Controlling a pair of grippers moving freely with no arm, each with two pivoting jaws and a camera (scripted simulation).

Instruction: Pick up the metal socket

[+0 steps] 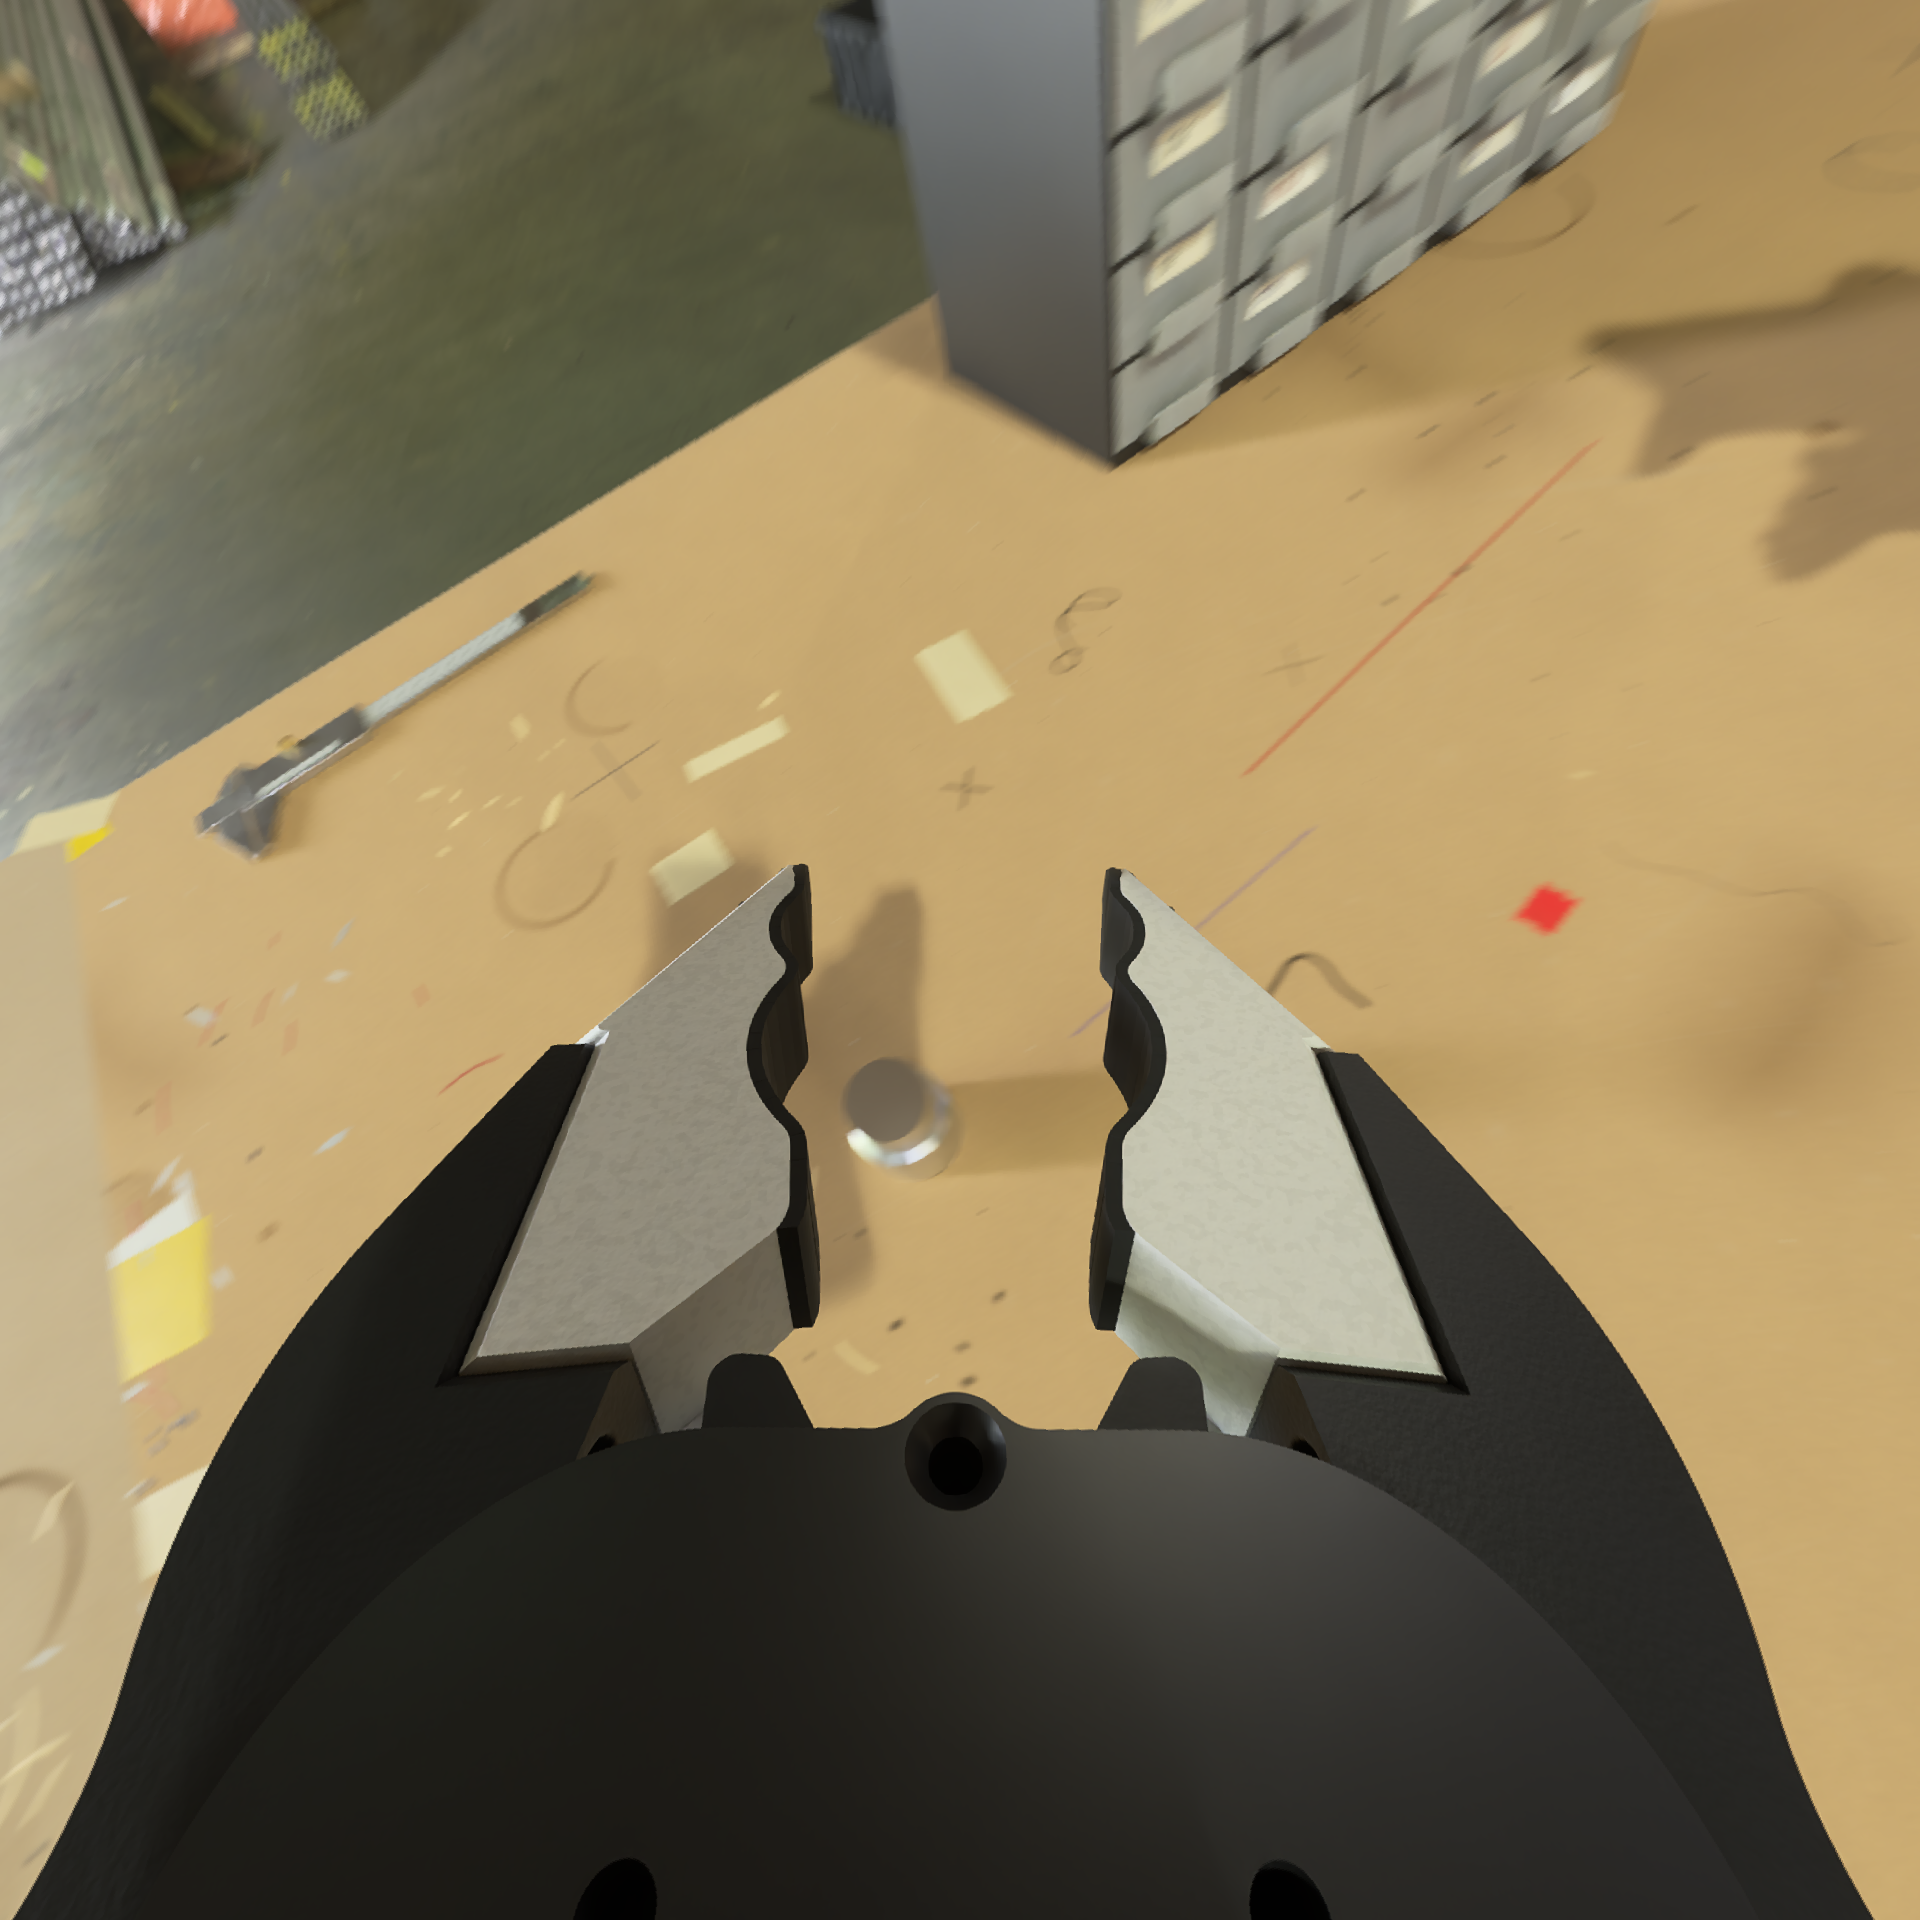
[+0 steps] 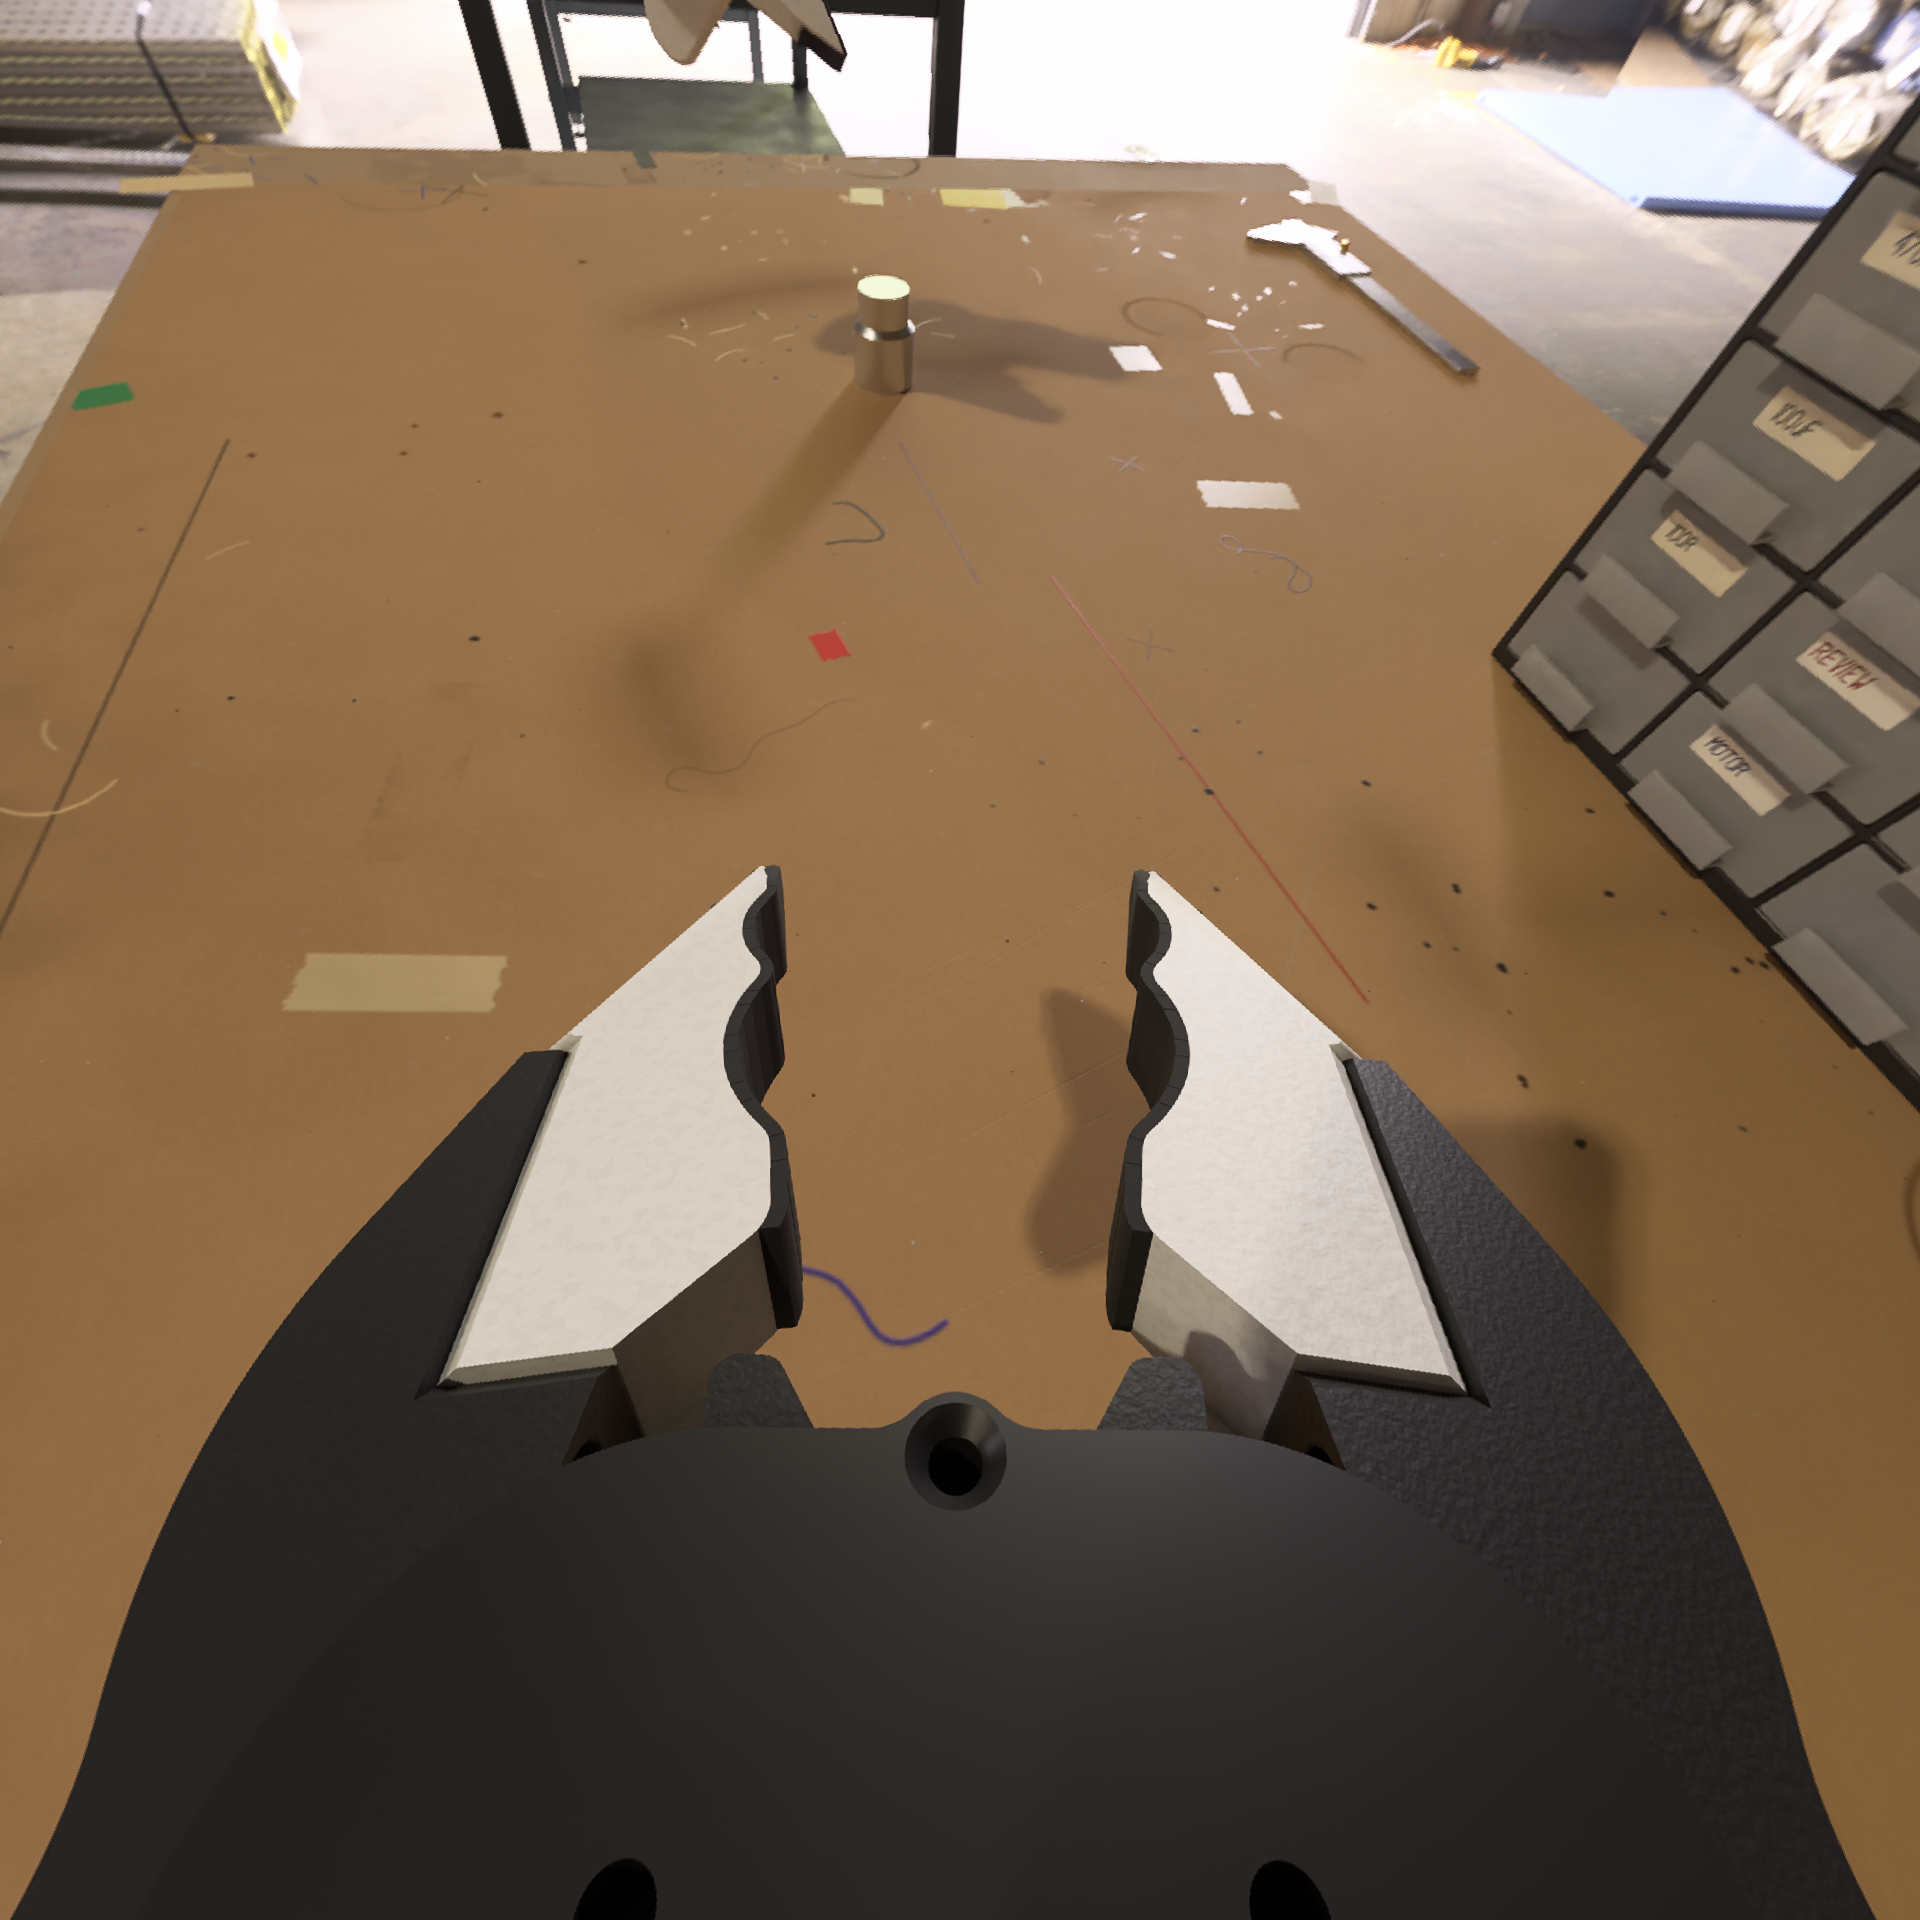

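The metal socket (image 1: 900,1117) is a short shiny stepped cylinder that stands upright on the brown table (image 1: 1351,1039). In the left wrist view it lies below and between my open left fingers, nearer the left one. My left gripper (image 1: 956,883) is open and empty above it. In the right wrist view the socket (image 2: 883,332) stands far off near the table's back edge. My right gripper (image 2: 956,883) is open and empty, low over the near part of the table (image 2: 416,623). The left gripper itself does not show in the right wrist view.
A grey drawer cabinet (image 1: 1247,208) stands on the table beyond the socket; it also shows at the right in the right wrist view (image 2: 1766,623). A metal caliper (image 1: 384,717) lies near the table's edge. Tape scraps, a red patch (image 1: 1545,909) and shavings litter the top.
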